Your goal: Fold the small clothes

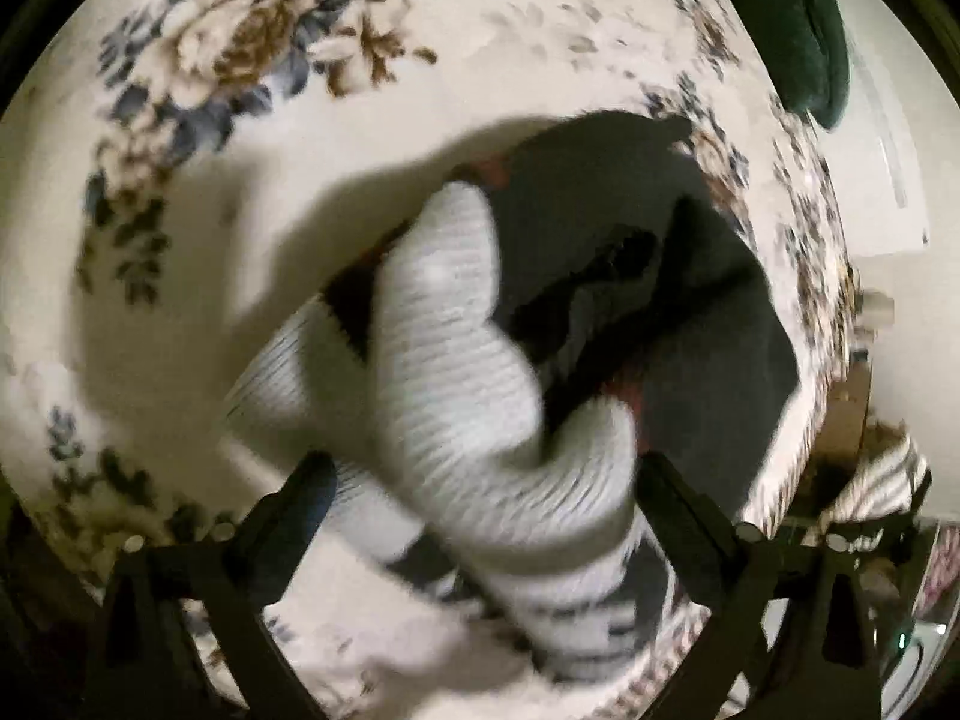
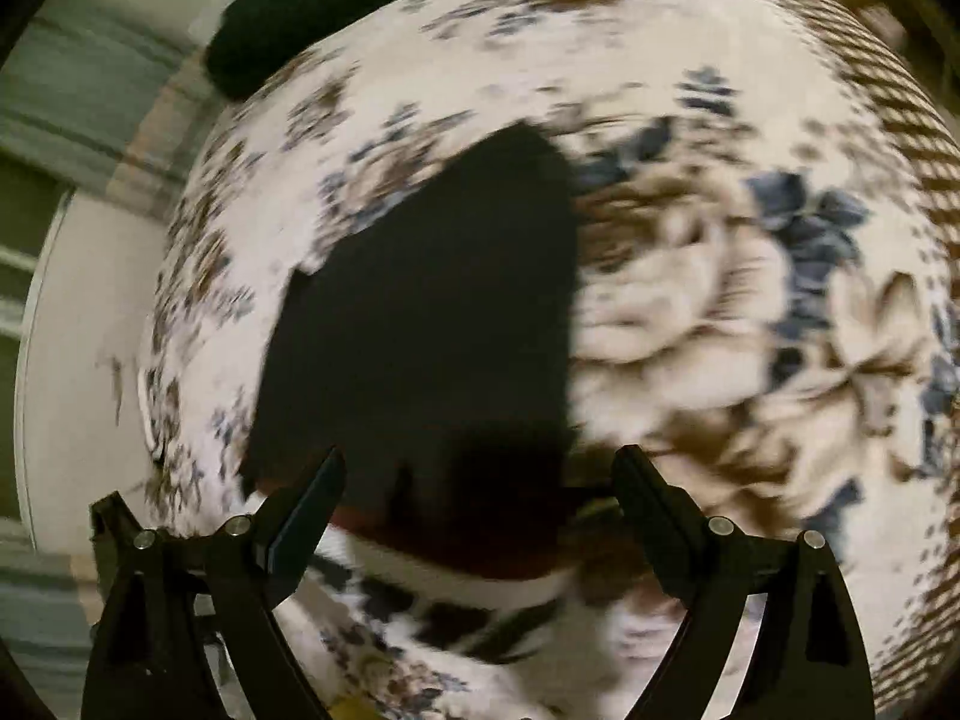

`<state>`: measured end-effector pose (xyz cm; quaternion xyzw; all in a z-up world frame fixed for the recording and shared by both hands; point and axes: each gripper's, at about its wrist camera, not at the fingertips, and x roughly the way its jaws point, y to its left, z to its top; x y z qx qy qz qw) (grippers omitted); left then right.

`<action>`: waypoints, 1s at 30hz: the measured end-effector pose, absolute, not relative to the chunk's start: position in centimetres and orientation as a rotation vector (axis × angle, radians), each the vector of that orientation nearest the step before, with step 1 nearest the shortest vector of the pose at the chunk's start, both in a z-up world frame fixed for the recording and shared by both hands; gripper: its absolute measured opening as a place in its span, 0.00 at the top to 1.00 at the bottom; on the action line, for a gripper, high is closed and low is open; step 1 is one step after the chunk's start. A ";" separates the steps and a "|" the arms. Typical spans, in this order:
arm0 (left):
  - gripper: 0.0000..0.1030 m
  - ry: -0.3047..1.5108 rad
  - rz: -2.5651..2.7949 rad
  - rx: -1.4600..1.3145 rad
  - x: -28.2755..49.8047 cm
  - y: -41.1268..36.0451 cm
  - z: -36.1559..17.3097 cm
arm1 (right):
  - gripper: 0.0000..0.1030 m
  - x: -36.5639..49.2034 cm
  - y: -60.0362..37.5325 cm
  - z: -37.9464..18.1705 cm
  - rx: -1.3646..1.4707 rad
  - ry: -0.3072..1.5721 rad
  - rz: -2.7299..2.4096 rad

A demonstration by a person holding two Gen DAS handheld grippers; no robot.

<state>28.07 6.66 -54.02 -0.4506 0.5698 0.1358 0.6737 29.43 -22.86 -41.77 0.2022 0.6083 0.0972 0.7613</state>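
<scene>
Since the knit garment [image 1: 456,372] looks soft and light, grip its ribbed hem; left claw [image 1: 480,480] and right claw [image 2: 480,474] both gape, released.

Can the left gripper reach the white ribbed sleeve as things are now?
Probably yes. The left gripper has its jaws wide open, and the white ribbed sleeve lies right between them on the dark garment, with nothing covering it. Blur hides any contact.

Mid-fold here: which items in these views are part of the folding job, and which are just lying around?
Job:
- white ribbed sock
- dark garment
- left gripper
- right gripper

Lying about:
- floral blanket
- dark green cushion
- striped cloth
</scene>
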 end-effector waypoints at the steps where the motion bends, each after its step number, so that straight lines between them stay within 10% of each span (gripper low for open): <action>1: 0.34 1.239 0.324 -0.998 27.9 6.7 -53.9 | 0.10 29.7 -23.7 -41.9 0.436 1.327 0.196; 6: 0.69 1.073 0.309 -0.999 25.0 7.3 -49.9 | 0.10 30.6 -25.5 -44.3 0.444 1.368 0.173; 14: 0.69 0.979 0.430 -1.103 20.6 10.9 -52.6 | 0.10 32.6 -24.1 -46.4 0.380 1.418 0.232; 30: 0.25 0.854 0.247 -1.358 15.3 9.8 -53.2 | 0.01 43.6 -18.5 -54.3 0.594 1.478 0.705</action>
